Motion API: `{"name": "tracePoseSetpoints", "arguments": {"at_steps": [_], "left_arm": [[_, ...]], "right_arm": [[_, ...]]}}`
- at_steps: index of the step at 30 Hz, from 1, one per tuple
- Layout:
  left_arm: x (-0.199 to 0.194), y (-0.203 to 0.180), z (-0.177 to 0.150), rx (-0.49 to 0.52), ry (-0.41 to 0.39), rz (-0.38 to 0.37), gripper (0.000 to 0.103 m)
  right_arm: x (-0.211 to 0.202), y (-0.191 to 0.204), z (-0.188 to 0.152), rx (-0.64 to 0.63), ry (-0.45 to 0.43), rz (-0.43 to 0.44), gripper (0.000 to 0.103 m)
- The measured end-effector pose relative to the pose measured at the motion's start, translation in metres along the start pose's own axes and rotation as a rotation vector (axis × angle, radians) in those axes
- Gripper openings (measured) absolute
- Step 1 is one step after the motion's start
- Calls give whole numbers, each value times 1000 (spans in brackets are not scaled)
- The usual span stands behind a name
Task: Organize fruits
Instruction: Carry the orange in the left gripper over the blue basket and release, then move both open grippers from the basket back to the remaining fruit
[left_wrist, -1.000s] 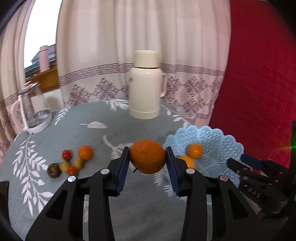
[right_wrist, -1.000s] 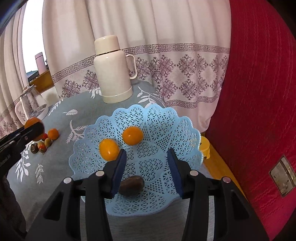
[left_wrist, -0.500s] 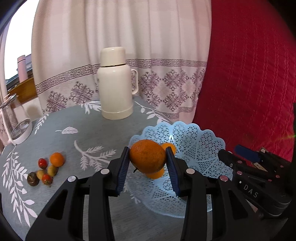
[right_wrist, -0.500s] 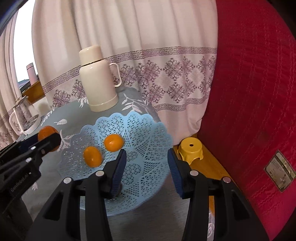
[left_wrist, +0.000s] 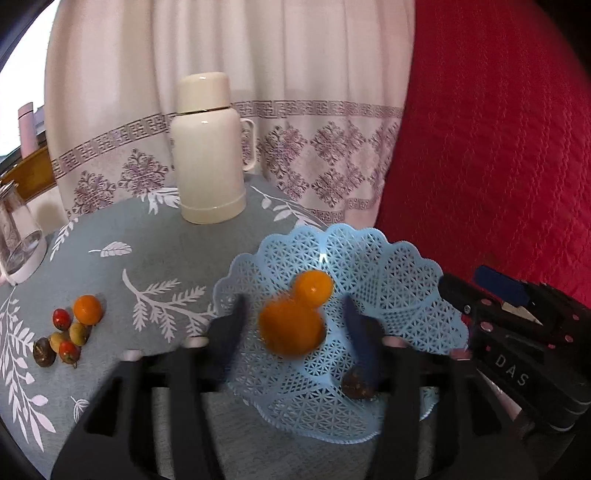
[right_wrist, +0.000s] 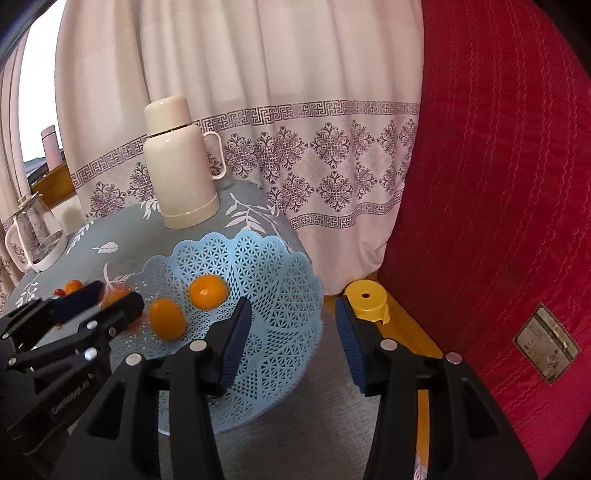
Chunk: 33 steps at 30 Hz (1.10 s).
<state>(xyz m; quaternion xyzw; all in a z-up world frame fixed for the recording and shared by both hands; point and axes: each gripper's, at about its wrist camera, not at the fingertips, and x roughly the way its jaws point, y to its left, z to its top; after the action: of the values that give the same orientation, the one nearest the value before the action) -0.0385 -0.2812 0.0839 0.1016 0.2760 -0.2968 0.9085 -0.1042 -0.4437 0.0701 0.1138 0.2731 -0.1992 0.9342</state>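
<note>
My left gripper (left_wrist: 291, 325) is open over the light blue lattice basket (left_wrist: 391, 266), its jaws spread wide and blurred. A large orange (left_wrist: 291, 328), also blurred, sits between the jaws without touching them, above the basket floor. A smaller orange (left_wrist: 314, 286) lies behind it, and a dark brown fruit (left_wrist: 356, 386) lies near the basket's front. In the right wrist view two oranges (right_wrist: 207, 291) lie in the basket (right_wrist: 273, 266). My right gripper (right_wrist: 291, 339) is open and empty at the basket's right edge. The left gripper (right_wrist: 99, 299) shows there at the left.
A cluster of small fruits (left_wrist: 68, 332) lies on the grey leaf-print tablecloth at left. A cream thermos (left_wrist: 208, 151) stands at the back. A glass kettle (left_wrist: 18, 236) stands far left. A yellow stool (right_wrist: 365, 301) stands below the table's edge beside the red fabric (right_wrist: 498, 184).
My left gripper moved over the basket and opened, letting go of the large orange. My right gripper drew back to the right, off the basket.
</note>
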Motion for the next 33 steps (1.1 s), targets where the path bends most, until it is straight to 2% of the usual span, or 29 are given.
{"name": "tracePoseSetpoints", "arguments": {"at_steps": [7, 12, 23, 25, 27, 29, 33], "left_arm": [[-4, 7, 1, -14, -19, 26, 77], [-6, 12, 0, -26, -16, 41, 81], [-10, 26, -3, -52, -12, 66, 82], [-10, 29, -3, -58, -12, 71, 90], [-12, 32, -3, -65, -17, 80, 93], [-12, 36, -4, -76, -14, 88, 96], [-11, 43, -6, -91, -5, 109, 97]], "right_arm": [[-4, -1, 3, 6, -15, -14, 55], [-8, -5, 8, 30, -29, -15, 60], [-10, 5, 12, 34, -27, 14, 60], [-11, 7, 12, 33, -28, 17, 60], [-11, 8, 13, 34, -29, 19, 62], [-11, 9, 14, 35, -32, 18, 69], [-11, 15, 15, 33, -30, 24, 72]]}}
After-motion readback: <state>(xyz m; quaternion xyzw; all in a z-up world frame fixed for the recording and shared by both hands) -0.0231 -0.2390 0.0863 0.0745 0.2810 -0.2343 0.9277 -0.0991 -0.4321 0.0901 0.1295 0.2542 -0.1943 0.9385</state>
